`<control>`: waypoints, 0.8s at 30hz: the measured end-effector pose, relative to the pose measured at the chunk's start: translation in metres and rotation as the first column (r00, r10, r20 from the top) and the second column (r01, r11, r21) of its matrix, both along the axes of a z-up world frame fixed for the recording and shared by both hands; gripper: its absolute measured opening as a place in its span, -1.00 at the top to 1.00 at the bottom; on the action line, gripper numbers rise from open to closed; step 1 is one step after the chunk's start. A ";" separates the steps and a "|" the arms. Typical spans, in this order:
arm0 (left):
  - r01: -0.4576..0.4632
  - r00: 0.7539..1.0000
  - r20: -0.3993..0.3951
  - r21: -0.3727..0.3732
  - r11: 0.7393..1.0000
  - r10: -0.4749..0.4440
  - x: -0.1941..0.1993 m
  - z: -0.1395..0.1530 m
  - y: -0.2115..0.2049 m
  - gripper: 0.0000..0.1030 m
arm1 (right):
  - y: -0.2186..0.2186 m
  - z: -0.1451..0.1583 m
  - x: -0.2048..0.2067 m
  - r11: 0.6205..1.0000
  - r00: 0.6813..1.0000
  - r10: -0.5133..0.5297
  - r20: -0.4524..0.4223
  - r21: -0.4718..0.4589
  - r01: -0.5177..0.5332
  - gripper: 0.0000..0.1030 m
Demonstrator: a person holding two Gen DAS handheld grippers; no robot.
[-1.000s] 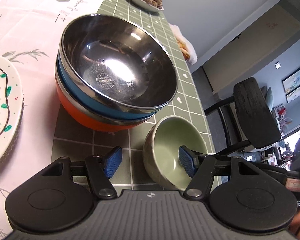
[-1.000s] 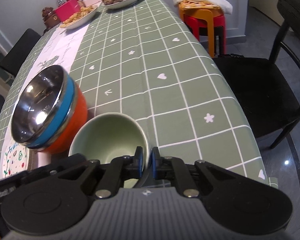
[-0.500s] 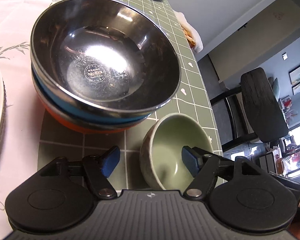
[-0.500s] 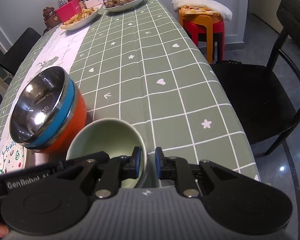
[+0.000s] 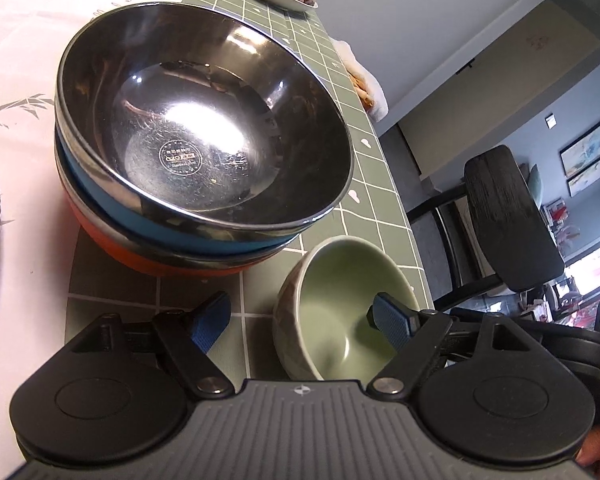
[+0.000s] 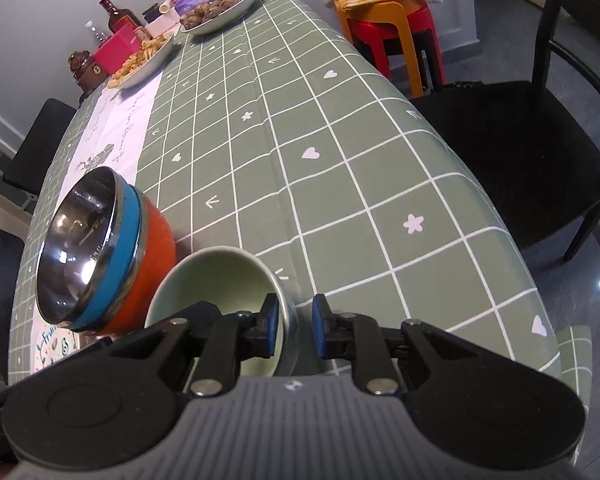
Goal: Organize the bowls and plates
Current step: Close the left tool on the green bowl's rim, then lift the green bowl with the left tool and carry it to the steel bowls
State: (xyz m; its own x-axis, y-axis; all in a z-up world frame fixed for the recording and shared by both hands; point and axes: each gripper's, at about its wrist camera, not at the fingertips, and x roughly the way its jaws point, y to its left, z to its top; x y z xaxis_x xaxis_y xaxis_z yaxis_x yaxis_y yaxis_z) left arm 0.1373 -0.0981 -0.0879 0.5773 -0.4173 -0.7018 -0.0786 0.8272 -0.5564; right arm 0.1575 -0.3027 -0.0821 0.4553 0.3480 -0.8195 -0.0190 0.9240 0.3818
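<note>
I see a round stamp with tiny letters on the bottom of the steel bowl (image 5: 204, 128) — too small for me to read. The white runner (image 6: 112, 140) has curly writing I cannot read either. The steel bowl is shiny and scratched; it sits inside a blue bowl (image 6: 116, 264), and that one sits inside an orange bowl (image 6: 148, 264). Just beside this stack is a small green bowl (image 5: 340, 304), smooth and round, on the checked green cloth of the counter (image 6: 340, 168) near its edge. My left tongs (image 5: 296, 320) are wide open, holding nothing; one pad is over the green bowl, the other beside it. My right tongs (image 6: 294, 326) are open a little — one pad inside the green bowl's rim, one outside, with a gap showing.
</note>
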 end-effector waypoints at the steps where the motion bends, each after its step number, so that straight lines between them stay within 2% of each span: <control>1: 0.005 1.000 0.000 0.005 1.000 -0.005 0.000 0.000 0.000 -0.81 | 0.001 0.000 0.000 1.000 1.000 0.001 0.000 -0.002 -0.001 0.66; 8: 0.020 1.000 -0.002 0.049 0.999 -0.020 0.000 0.006 0.000 -0.45 | 0.003 -0.001 0.000 1.000 1.000 0.009 -0.003 -0.019 -0.009 0.66; 10: 0.029 1.000 -0.008 0.068 0.997 -0.028 0.000 0.008 0.001 -0.29 | 0.003 -0.001 0.000 1.000 1.000 0.013 -0.005 -0.021 -0.013 0.66; 11: 0.040 0.999 -0.015 0.065 0.997 -0.039 0.001 0.008 0.001 -0.15 | 0.003 -0.002 0.000 1.000 1.000 0.015 -0.005 -0.023 -0.015 0.67; 14: 0.053 0.998 -0.035 0.045 0.998 -0.051 0.004 0.007 0.004 0.13 | 0.005 -0.001 -0.001 0.999 1.000 0.022 -0.001 -0.025 -0.022 0.79; 15: 0.059 0.998 -0.037 0.047 0.997 -0.057 0.004 0.006 0.004 0.34 | 0.005 -0.001 -0.001 0.999 1.000 0.022 0.002 -0.025 -0.022 0.85; 17: 0.067 0.997 -0.035 0.044 0.997 -0.066 0.003 0.005 0.004 0.42 | 0.006 -0.001 -0.001 0.999 1.000 0.025 0.008 -0.030 -0.024 0.87; 18: 0.071 0.997 -0.034 0.039 0.997 -0.070 0.002 0.005 0.004 0.54 | 0.006 0.000 -0.002 0.999 1.000 0.025 0.011 -0.030 -0.025 0.87; 24: 0.061 0.997 -0.056 0.093 0.994 -0.056 -0.003 0.011 -0.006 0.64 | 0.010 0.003 -0.006 0.999 0.999 0.043 0.020 -0.034 -0.042 0.87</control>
